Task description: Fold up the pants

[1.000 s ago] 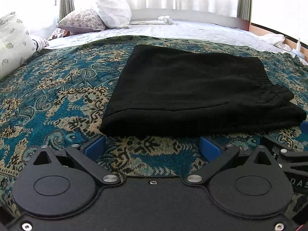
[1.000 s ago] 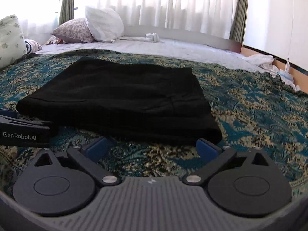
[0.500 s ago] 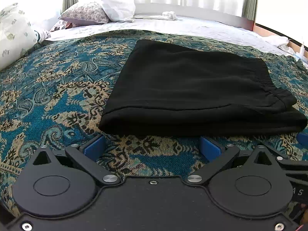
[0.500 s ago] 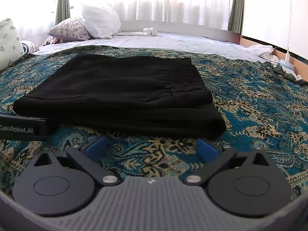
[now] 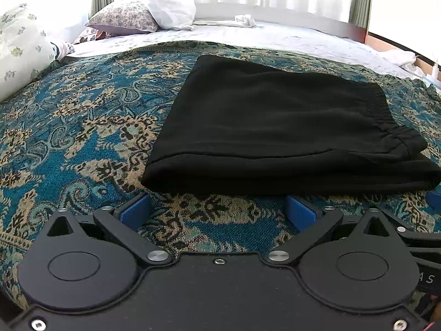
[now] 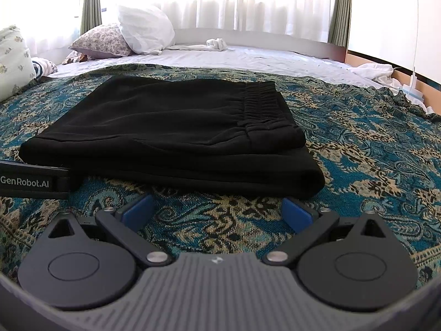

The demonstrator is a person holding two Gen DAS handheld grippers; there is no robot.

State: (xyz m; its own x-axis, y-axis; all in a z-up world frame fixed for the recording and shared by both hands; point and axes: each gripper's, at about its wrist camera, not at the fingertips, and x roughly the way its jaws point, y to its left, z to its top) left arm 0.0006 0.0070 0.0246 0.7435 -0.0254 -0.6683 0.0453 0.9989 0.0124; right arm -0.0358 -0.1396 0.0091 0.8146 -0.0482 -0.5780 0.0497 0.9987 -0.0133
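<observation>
Pants (image 5: 275,127), one black pair, lie folded in a flat stack on the patterned bedspread (image 5: 82,127), just ahead of both my tools. My left gripper (image 5: 217,209) and right gripper (image 6: 217,209) each stand wide and hold nothing. I count three pillows (image 6: 143,29) at the bed's head.

Black pants (image 5: 275,127) on teal-and-tan paisley bedspread (image 5: 82,138).
</observation>
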